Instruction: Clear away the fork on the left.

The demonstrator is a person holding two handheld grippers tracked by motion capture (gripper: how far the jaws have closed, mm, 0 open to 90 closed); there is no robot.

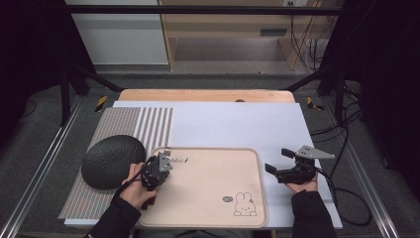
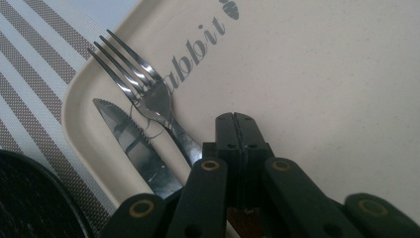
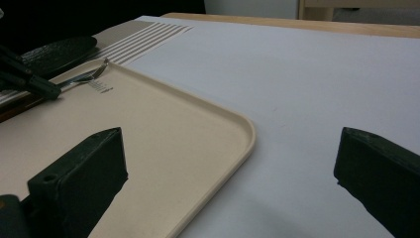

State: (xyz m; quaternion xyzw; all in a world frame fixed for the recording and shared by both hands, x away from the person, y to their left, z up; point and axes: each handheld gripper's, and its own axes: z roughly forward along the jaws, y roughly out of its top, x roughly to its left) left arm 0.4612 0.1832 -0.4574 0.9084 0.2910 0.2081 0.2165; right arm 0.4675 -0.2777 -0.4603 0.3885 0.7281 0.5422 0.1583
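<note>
White sheeting covers the table (image 1: 233, 121), and on it lie, from largest down, one beige tray (image 1: 208, 218), one striped placemat (image 1: 124, 124), and one dark round plate (image 1: 110, 159) resting on the placemat just left of the tray.

The tray bears the printed word "rabbit" near its far left corner and a small rabbit drawing near its near right corner. It holds two pieces of cutlery, both in the far left corner: one fork (image 2: 143, 94) and one knife (image 2: 136, 148), lying side by side, the knife nearer the tray's rim, their ends pointing toward the far edge. The rest of the tray's floor is bare. Nothing lies on the plate.

Two grippers are in hand. The left gripper (image 2: 235, 124) sits over the tray's left end, jaws pressed together with nothing between them, just beside the fork's handle; whether it touches the handle I cannot tell. The right gripper (image 1: 277, 161) hovers off the tray's right edge over the white sheet, jaws spread wide and holding nothing.
</note>
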